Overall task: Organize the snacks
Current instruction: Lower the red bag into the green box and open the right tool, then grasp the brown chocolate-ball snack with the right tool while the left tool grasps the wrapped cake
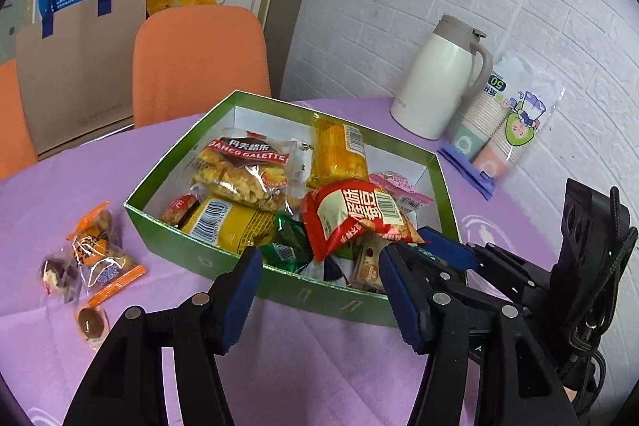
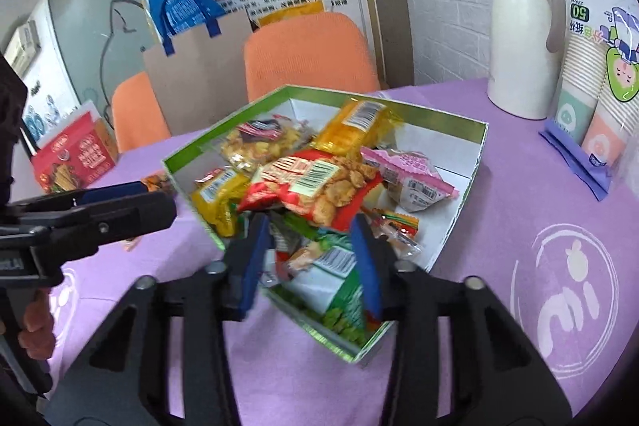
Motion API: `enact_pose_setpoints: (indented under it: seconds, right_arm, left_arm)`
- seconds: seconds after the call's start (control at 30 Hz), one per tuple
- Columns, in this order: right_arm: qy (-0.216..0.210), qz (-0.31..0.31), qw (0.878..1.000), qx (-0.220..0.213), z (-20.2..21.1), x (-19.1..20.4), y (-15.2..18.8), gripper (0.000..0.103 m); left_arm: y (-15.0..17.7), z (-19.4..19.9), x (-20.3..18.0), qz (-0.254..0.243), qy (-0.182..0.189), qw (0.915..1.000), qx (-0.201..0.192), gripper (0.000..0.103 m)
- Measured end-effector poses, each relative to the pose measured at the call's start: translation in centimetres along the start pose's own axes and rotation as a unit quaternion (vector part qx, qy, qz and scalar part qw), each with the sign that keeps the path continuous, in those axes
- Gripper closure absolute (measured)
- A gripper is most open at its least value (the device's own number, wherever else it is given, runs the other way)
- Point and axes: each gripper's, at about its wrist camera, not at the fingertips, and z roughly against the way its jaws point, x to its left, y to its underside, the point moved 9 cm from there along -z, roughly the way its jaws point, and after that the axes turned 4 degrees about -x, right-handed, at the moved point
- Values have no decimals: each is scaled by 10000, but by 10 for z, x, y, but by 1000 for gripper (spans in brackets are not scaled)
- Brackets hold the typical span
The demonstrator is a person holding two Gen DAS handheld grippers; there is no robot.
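A: Green cardboard, that box (image 1: pixel 167 222), and it is nearly full. The red packet (image 1: pixel 351 214) lies on top of the heap, tipped toward the near wall.

B: And the right tongs (image 2: pixel 309 258)?

A: Spread wide over the near corner of the box, gripping nothing; the red packet sits just beyond the tips. I judge they are placing or settling it. The left tongs (image 1: pixel 319 286) are also released and empty, hovering over the near wall.

B: What is left outside?

A: A few small wrapped sweets (image 1: pixel 94 254) on the purple counter (image 1: pixel 299 366), left of the box and apart from it. An orange-wrapped one is the largest.

B: So how should the next pick go?

A: My advice: send the left tongs to the orange wrapper, since they are the nearer pair. Close on the body of the wrapper, not the crimped end, which would likely slip. Lift clear of the wall before crossing over.

B: Any risk?

A: The heap is high. Drop the sweet into the bare far corner, or it may slide out.
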Motion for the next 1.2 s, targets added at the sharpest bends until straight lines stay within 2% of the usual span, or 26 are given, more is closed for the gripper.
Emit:
enact_pose_setpoints:
  seconds: [0.07, 0.13, 0.17, 0.23, 0.27, 0.33, 0.57, 0.73, 0.9, 1.0, 1.2]
  right_arm:
    - [16, 96, 9997, -205, 13, 7, -3, 24]
    - [-41, 227, 9993, -300, 22, 17, -5, 20]
    - [-84, 280, 9991, -313, 26, 22, -5, 18]
    - [-185, 359, 9987, -316, 31, 35, -3, 15]
    - [-253, 386, 9985, -306, 33, 41, -2, 12]
    - [-414, 408, 9980, -264, 35, 54, 3, 8]
    - [-827, 647, 9941, 273, 14, 102, 35, 8]
    - [-1413, 639, 9849, 776, -12, 146, 59, 8]
    - [-1702, 894, 9752, 1095, -42, 191, 73, 23]
    - [-1788, 946, 9717, 1218, -65, 208, 75, 32]
    - [-1688, 947, 9709, 1412, -114, 221, 70, 37]
  left_arm:
    - [3, 10, 6, 33, -66, 9999, -125, 28]
    - [3, 22, 15, 115, -272, 9990, -337, 14]
    - [4, 30, 20, 196, -380, 9981, -450, 12]
    - [7, 44, 32, 375, -530, 9962, -587, 1]
    - [9, 51, 38, 443, -610, 9951, -635, 0]
    - [15, 63, 52, 524, -786, 9931, -689, 0]
    - [50, 96, 119, 868, -1207, 9867, -657, 0]
    - [83, 111, 171, 1431, -1325, 9793, -540, 0]
    - [92, 127, 206, 1705, -1414, 9730, -651, 0]
    - [92, 134, 217, 1702, -1393, 9728, -724, 0]
    - [92, 132, 231, 1549, -1380, 9757, -708, 1]
